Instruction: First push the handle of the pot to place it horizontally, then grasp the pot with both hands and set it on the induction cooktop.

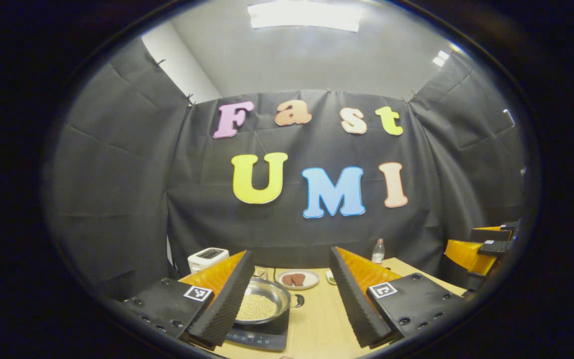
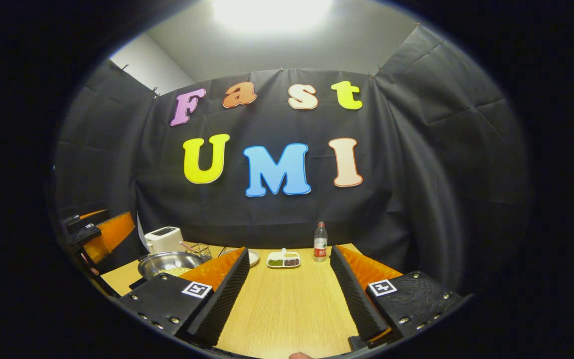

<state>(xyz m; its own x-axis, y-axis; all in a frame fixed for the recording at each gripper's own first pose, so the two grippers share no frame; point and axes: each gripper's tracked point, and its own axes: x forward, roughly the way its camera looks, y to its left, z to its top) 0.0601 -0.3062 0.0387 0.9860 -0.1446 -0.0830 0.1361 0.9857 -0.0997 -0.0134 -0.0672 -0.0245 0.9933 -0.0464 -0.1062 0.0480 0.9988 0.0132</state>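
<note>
Where cooktop lies, round steel pot sits.

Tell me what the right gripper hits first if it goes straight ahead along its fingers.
Probably nothing close: the open right gripper faces bare wooden table. First in line looks like the divided dish of beans near the far edge, the water bottle just to its right. Depth is unclear.
</note>
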